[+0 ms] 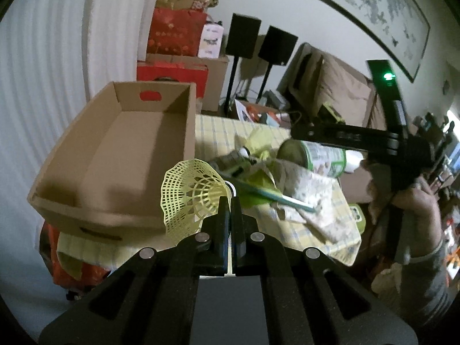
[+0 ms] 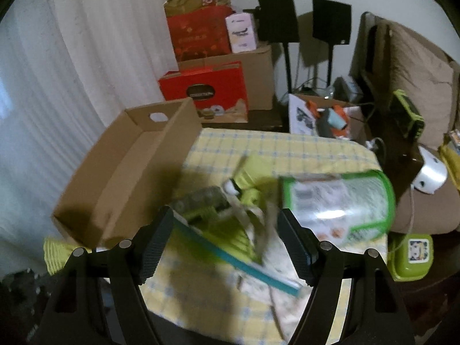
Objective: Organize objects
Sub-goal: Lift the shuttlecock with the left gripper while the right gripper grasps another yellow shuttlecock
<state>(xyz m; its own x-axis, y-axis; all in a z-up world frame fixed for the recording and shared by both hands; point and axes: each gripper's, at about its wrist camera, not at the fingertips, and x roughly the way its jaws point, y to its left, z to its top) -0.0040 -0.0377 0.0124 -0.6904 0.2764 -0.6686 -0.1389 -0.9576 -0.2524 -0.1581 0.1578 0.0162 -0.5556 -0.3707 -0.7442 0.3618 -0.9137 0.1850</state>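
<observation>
My left gripper (image 1: 229,201) is shut on a yellow plastic shuttlecock (image 1: 189,195) by its cork, held above the table beside the empty open cardboard box (image 1: 120,155). My right gripper (image 2: 227,244) is open and empty, hovering over a pile on the checked tablecloth: a green-labelled can (image 2: 336,204) lying on its side, a teal-edged green pouch (image 2: 230,238), a patterned cloth (image 2: 273,281) and a small green box (image 2: 253,172). The box also shows in the right wrist view (image 2: 129,172), left of the pile. The right gripper (image 1: 304,132) shows above the can (image 1: 316,155) in the left wrist view.
Red and brown cartons (image 2: 212,66) stack behind the table. Two black speakers on stands (image 2: 304,20) stand by the wall. A brown sofa (image 2: 422,72) is at the right, with a green container (image 2: 411,253) below the table's right edge. White curtain (image 2: 57,72) hangs at left.
</observation>
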